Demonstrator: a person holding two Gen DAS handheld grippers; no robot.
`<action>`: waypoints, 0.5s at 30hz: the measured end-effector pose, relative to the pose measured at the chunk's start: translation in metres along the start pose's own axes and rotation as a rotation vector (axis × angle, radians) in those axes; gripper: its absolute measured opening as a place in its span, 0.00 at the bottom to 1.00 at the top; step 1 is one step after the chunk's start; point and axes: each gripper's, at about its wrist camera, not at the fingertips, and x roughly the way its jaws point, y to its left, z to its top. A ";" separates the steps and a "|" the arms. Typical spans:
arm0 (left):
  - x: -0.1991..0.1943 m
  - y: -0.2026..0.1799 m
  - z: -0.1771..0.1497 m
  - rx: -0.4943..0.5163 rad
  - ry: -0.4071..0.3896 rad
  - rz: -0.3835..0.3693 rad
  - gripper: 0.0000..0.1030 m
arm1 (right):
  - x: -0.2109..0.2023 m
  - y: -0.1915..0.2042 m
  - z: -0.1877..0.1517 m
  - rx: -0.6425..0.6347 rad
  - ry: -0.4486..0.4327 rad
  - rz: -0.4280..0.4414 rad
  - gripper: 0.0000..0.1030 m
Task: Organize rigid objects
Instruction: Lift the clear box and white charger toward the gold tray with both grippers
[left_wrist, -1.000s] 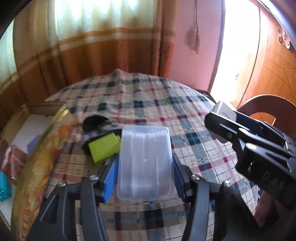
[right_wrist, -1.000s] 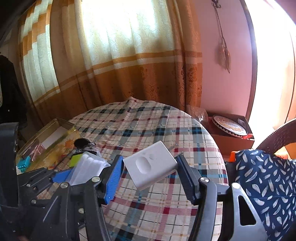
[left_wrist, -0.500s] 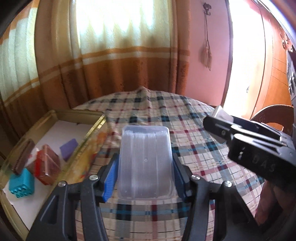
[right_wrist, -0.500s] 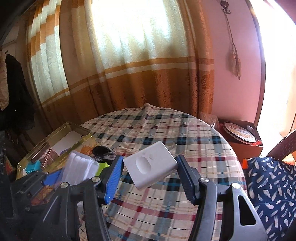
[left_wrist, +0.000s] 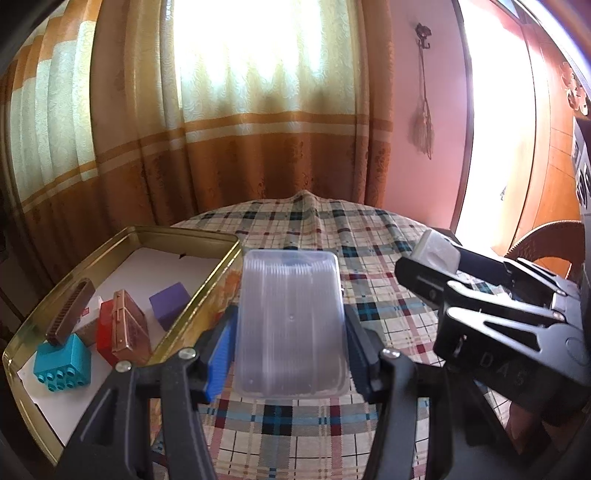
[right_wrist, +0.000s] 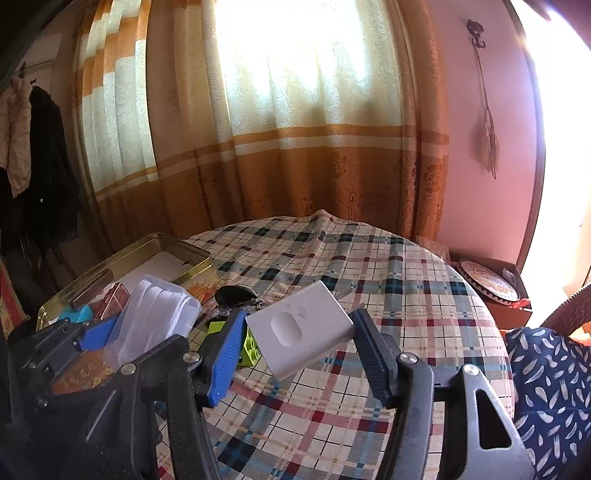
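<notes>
Left gripper (left_wrist: 290, 328) clamps the clear lidded box (left_wrist: 290, 325) above the cloth, just right of the gold tin (left_wrist: 207, 236); right gripper (right_wrist: 297, 341) pinches the white charger (right_wrist: 299, 334), tilted. Clear the tin's rim, lower flat onto bare liner. Tin holds five pieces; a green brick (right_wrist: 248, 347) and a black item (right_wrist: 236, 295) lie outside.
</notes>
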 end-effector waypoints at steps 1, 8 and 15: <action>0.000 0.000 0.000 0.001 0.002 0.000 0.52 | 0.000 0.000 0.000 0.003 -0.001 0.001 0.59; -0.002 0.003 -0.001 -0.004 -0.003 0.003 0.52 | -0.003 0.000 0.000 0.005 -0.017 0.002 0.60; -0.007 0.008 -0.003 -0.008 -0.026 0.014 0.52 | -0.009 0.003 0.000 -0.006 -0.048 0.004 0.59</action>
